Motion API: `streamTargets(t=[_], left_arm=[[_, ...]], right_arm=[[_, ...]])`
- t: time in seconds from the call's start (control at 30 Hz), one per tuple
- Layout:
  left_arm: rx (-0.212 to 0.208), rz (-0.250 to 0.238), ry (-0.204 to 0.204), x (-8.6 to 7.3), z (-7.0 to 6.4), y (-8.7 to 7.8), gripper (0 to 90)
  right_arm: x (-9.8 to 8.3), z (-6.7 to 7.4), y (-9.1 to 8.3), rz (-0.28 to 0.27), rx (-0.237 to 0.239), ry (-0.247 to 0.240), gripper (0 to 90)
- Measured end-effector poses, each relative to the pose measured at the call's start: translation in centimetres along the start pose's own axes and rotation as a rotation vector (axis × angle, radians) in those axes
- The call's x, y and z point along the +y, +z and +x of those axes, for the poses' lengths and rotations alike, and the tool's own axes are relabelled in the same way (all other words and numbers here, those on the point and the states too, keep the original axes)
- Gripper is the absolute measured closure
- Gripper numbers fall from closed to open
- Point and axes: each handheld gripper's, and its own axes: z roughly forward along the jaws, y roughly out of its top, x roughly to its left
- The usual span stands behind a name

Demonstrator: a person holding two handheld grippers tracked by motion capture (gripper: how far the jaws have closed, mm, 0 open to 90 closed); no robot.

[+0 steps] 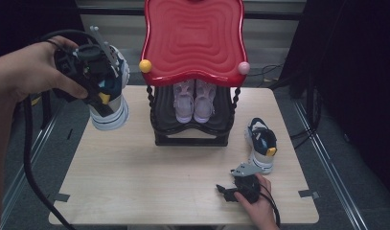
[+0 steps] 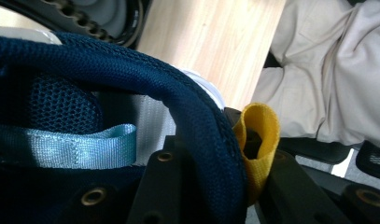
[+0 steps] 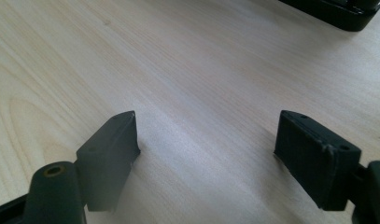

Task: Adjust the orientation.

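Observation:
My left gripper [image 1: 94, 79] hangs in the air above the table's far left corner, shut on the heel collar of a navy, white and yellow sneaker [image 1: 111, 108]. In the left gripper view its black jaws [image 2: 220, 186] clamp the navy mesh collar [image 2: 131, 79] beside the yellow pull tab [image 2: 260, 130]. The matching sneaker [image 1: 260, 143] stands on the table at the right. Just in front of it my right gripper [image 1: 223, 190] rests low over the tabletop, pointing left. Its jaws [image 3: 206, 135] stand open over bare wood with nothing between them.
A black shoe rack with a wavy red top [image 1: 192, 38] stands at the back middle of the wooden table [image 1: 135, 182]. A pink pair of shoes [image 1: 195, 98] sits on its lower shelf. Cables trail from both grippers.

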Motion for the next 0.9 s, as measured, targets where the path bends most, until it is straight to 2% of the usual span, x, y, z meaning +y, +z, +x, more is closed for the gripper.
streamTargets(t=[0.27,0.33,0.47,0.53,0.73,0.9], left_arm=[[0.047,-0.010,0.012,1.8,0.4,-2.5,77.0],[0.047,-0.014,0.019,2.4,0.6,-3.0,77.0],[0.053,-0.024,0.024,3.6,0.8,-3.5,77.0],[0.054,-0.020,0.036,4.1,0.9,-3.8,77.0],[0.090,-0.033,0.061,5.6,1.1,-5.0,77.0],[0.092,-0.036,0.090,7.3,1.2,-5.5,77.0]], right_arm=[[0.0,0.0,0.0,-0.002,0.001,-0.001,20.9],[0.0,0.0,0.0,-0.002,0.001,-0.001,20.9],[0.0,0.0,0.0,-0.002,0.001,-0.001,20.9],[0.0,0.0,0.0,-0.003,0.002,-0.001,20.9],[0.0,0.0,0.0,-0.003,0.003,-0.003,20.8],[0.0,-0.1,0.1,-0.004,0.006,-0.002,20.9]])
